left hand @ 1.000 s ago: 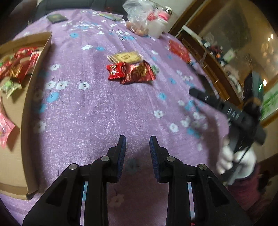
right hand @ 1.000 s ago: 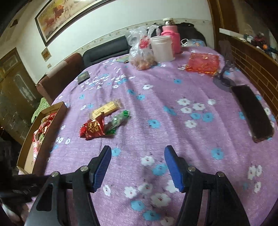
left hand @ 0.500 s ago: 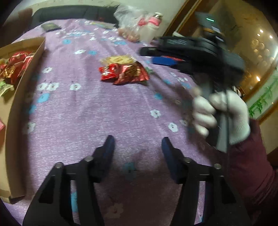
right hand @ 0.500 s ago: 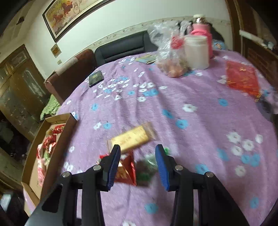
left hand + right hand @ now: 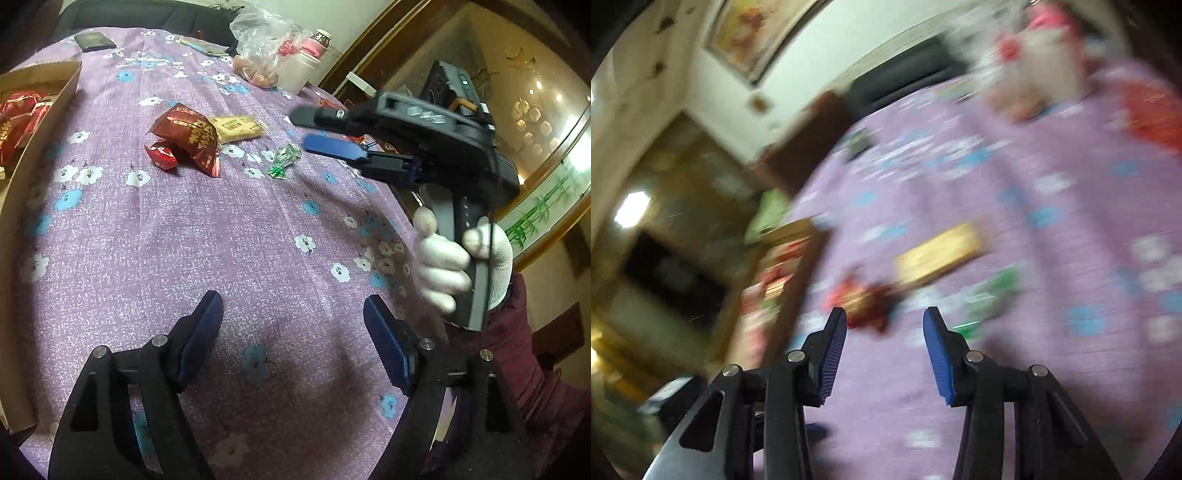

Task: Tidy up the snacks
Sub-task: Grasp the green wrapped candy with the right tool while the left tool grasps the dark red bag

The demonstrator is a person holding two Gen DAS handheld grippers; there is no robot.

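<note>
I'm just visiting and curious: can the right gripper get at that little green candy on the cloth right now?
Probably yes. The right gripper, jaws opening and empty, hangs just beside the green candy, which lies alone on the cloth with nothing between them.

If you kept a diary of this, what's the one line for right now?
left gripper: opening, empty | right gripper: opening, empty, near green candy | cardboard box: holds red snacks

The right wrist view is smeared by motion: the red snack packets (image 5: 864, 301), the yellow bar (image 5: 938, 253) and the green candy (image 5: 993, 291) show no readable print. In the left wrist view the cardboard box (image 5: 44, 122) is cut off at the left edge, hiding most of its contents.
</note>
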